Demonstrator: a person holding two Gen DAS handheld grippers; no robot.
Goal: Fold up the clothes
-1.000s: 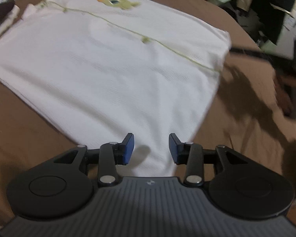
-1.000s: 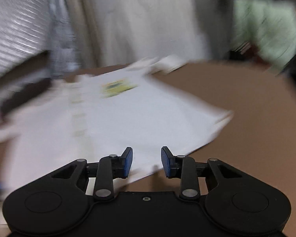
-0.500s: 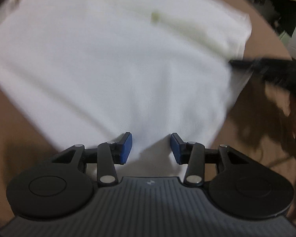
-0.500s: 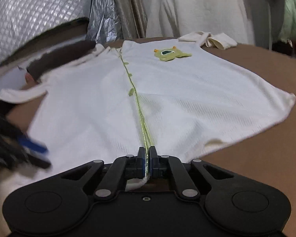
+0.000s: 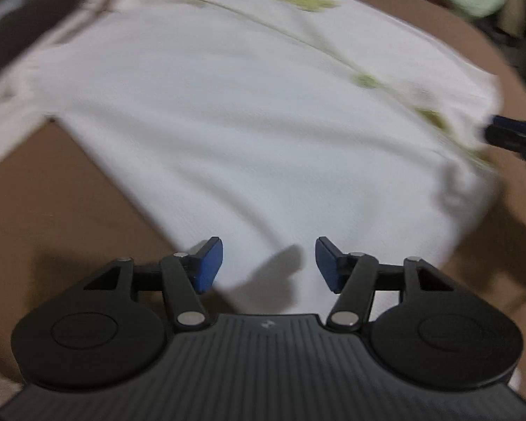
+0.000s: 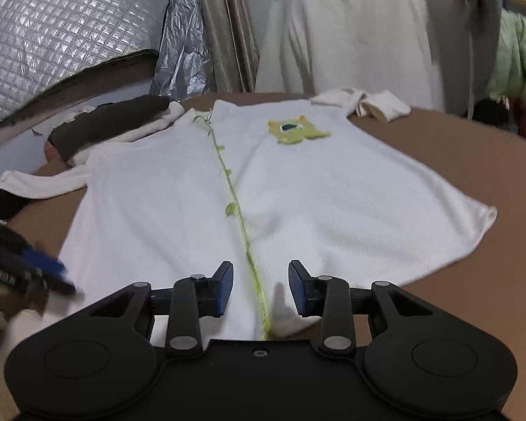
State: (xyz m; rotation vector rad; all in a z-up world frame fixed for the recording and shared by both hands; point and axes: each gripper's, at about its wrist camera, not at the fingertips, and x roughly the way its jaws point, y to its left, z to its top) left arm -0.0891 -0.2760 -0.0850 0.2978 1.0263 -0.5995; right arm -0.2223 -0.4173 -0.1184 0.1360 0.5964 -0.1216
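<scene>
A white child's garment (image 6: 333,193) lies spread flat on the brown surface (image 6: 473,161), with a green vine seam (image 6: 235,196) down its middle and a green monster patch (image 6: 294,131) near the top. My right gripper (image 6: 261,287) hovers at the near hem. Its jaws are opening, and the seam runs between them without either pad touching it. My left gripper (image 5: 268,263) hangs over the hem near the garment's left corner (image 5: 228,210). Its jaws are opening too, with only flat cloth beneath. Each gripper shows in the other's view: the left gripper (image 6: 35,270) blurred, the right gripper (image 5: 519,137) at the edge.
A dark cloth (image 6: 105,122) and a cream sleeve (image 6: 38,182) lie at the far left. A small cream piece (image 6: 371,103) lies beyond the collar. Behind stand a silver quilted cover (image 6: 52,28), a hanging white garment (image 6: 350,28) and a pale green one (image 6: 519,63).
Half a second ago my right gripper was shut on the hem at the green seam; now it has let go and stands open. My left gripper's jaws have spread wider.
</scene>
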